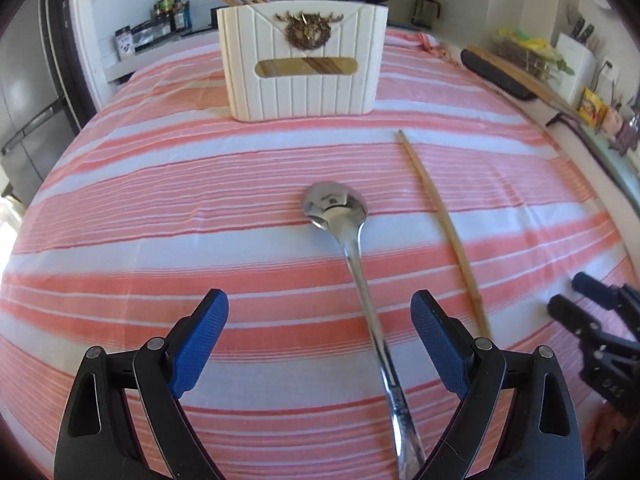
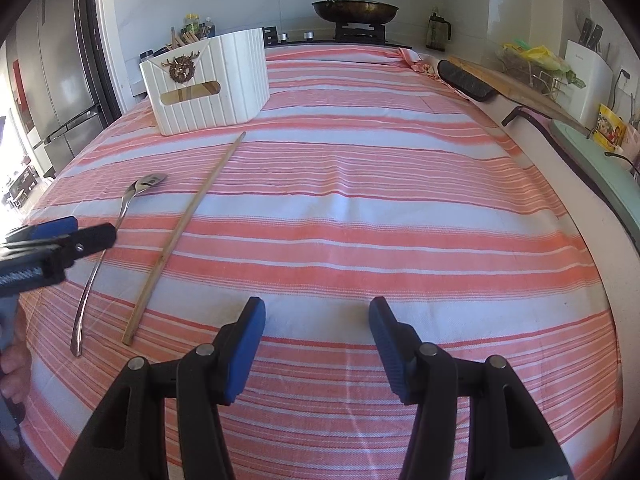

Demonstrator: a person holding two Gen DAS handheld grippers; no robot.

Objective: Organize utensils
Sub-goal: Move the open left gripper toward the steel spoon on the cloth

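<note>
Spoon [image 1: 335, 205] flat on striped cloth [image 1: 160, 208], bowl toward 12 o'clock, handle running back to 6 betw. L gripper [image 1: 319, 340] pads, not touched; jaws wide, nothing held. Chopstick [image 1: 440, 224] just beside spoon at 3 o'clock, roughly parallel. Holder [image 1: 302, 76] at 12 o'clock, upright, more chopsticks poking out its top. R gripper [image 2: 317, 346] hovers over bare cloth, approx. half open, empty; spoon and chopstick at its 10 o'clock, holder at 11. Pan [image 2: 355, 10] far back, 12 o'clock.
</note>
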